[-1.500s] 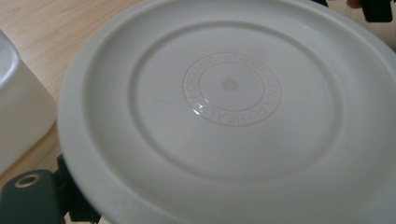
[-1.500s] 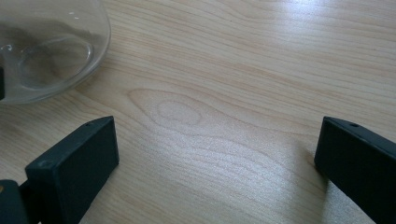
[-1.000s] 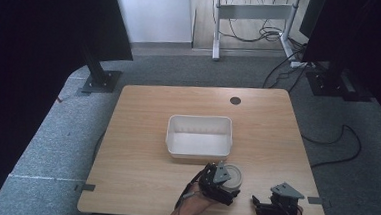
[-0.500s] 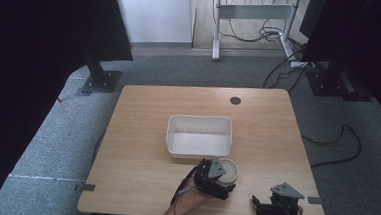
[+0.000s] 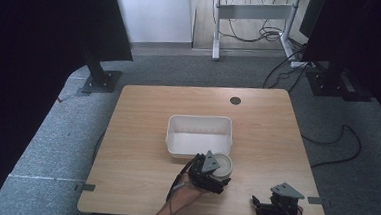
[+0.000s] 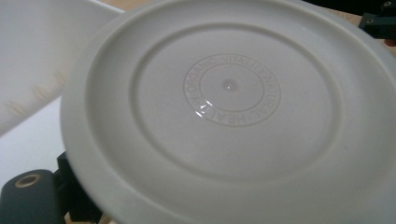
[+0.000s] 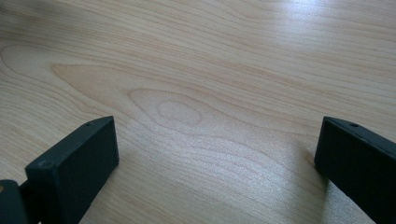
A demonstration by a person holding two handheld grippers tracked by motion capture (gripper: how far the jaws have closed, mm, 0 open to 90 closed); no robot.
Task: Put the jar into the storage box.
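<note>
Pale wood-grain surface (image 5: 141, 149) stands on grey carpet (image 5: 51, 144), cables trailing behind. The left gripper (image 5: 208, 172) clenches a round grey lid (image 6: 224, 107) just beside the white tray (image 5: 200, 121). The right gripper (image 5: 272, 205) rests near the front edge, jaws spread wide.

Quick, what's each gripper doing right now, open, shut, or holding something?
Left gripper: shut on the round white lid, beside the white bin.
Right gripper: open, holding nothing, over the table.
</note>
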